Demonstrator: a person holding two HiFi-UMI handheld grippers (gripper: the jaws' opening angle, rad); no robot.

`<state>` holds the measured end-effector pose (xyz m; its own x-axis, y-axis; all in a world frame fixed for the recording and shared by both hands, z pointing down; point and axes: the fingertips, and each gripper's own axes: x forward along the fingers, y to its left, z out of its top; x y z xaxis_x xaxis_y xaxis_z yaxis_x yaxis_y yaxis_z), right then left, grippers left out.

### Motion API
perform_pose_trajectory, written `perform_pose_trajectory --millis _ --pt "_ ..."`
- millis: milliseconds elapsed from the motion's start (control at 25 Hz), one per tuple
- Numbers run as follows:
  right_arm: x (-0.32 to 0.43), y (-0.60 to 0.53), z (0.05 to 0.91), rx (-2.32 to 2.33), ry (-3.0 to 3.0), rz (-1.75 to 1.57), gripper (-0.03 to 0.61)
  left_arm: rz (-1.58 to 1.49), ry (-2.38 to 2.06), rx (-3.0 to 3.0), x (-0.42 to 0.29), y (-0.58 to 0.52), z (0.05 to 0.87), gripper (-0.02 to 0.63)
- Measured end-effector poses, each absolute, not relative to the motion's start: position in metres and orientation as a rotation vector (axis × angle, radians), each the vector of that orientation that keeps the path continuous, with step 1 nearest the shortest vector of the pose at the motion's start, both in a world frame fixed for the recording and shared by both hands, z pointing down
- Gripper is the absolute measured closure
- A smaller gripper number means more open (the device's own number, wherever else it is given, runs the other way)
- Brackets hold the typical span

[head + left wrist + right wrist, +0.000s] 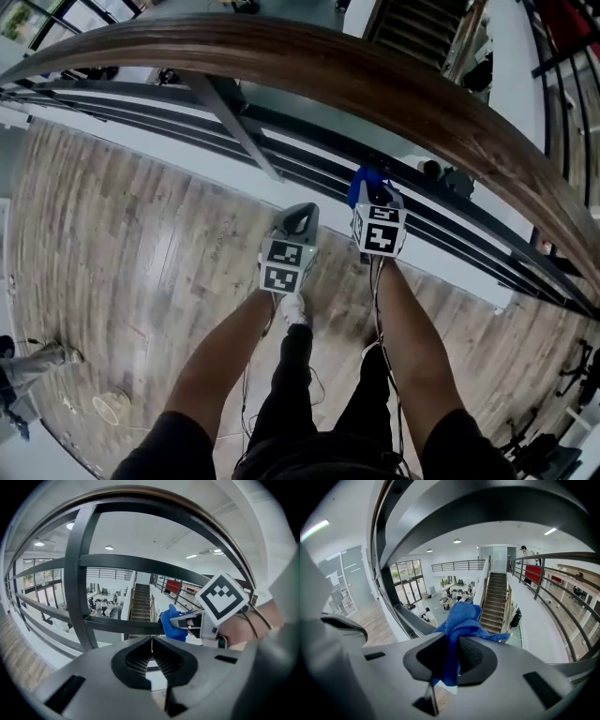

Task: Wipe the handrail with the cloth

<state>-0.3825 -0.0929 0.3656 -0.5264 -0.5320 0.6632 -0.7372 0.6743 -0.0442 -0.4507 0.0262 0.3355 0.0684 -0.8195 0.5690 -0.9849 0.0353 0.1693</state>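
Blue cloth (361, 185) beneath curved wooden handrail (375, 84), plank floor (122, 244), open atrium (454, 597) beyond.

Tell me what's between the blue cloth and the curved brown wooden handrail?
Nothing but open air; the right gripper view shows the blue cloth below the wooden handrail.

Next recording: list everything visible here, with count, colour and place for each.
handrail: one, brown wood, curving across the top
railing bars: several, dark metal, under the handrail
cloth: one, blue, clamped in the right gripper
floor: pale wood planks, underfoot
staircase: one, brown, in the hall beyond the railing
left gripper: grey, fingers shut on nothing, below the handrail
right gripper: grey, beside the left one, up by the bars
forearms: two, bare, bottom of head view
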Motion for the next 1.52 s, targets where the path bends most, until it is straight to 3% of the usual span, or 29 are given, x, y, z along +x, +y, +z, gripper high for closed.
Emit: perform_pose_trajectory --millis 1520 --pt "0.108 -0.179 0.359 1.303 -2.083 0.625 0.509 0.543 -1.399 2.112 -0.020 -0.115 0.333 0.607"
